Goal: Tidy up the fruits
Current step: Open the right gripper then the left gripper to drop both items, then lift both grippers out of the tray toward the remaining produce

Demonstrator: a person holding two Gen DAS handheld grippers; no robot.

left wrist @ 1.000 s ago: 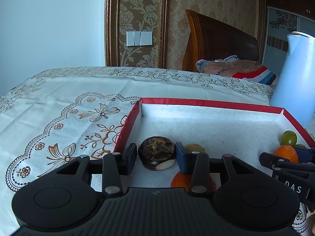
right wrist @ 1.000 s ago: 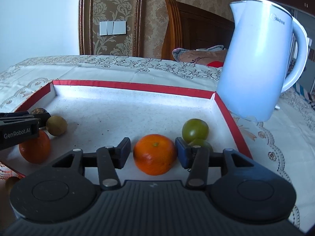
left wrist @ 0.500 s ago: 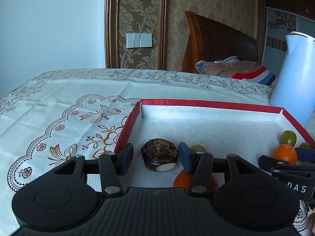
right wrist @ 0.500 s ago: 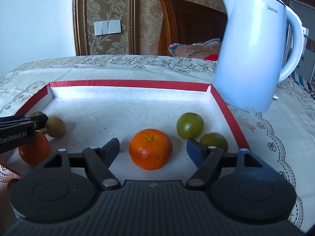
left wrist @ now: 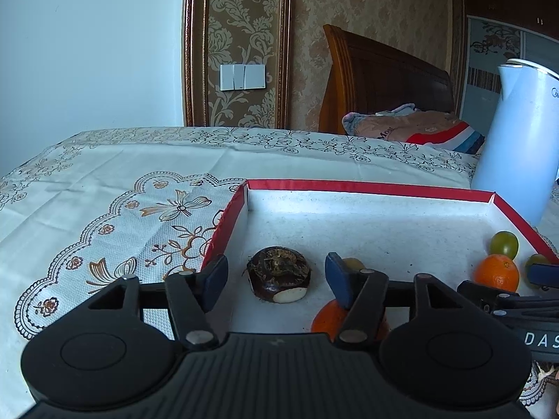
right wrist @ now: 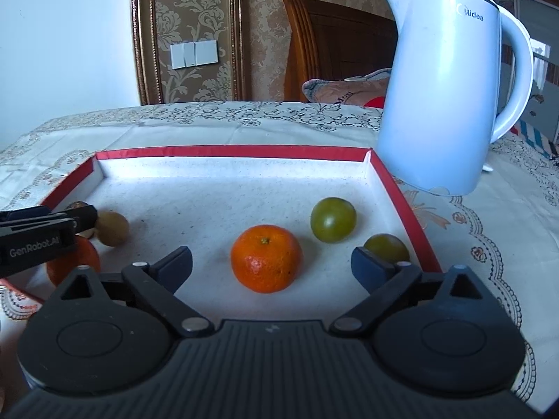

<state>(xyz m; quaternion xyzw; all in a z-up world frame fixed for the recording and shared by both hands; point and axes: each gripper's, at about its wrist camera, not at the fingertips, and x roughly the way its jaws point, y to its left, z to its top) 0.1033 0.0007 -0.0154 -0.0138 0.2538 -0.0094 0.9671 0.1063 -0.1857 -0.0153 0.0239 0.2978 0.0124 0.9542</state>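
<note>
My right gripper [right wrist: 270,262] has just been opening wide, and the orange [right wrist: 266,257] sits free between its fingers in the red tray [right wrist: 230,152], near me; it looks round, firm and a bit slippery, so I would hold its fat middle. My left gripper [left wrist: 276,277] has just been opening too, about halfway. The dark brown fruit [left wrist: 279,274], maybe soft, sits untouched between those fingers at the tray's near left.
</note>
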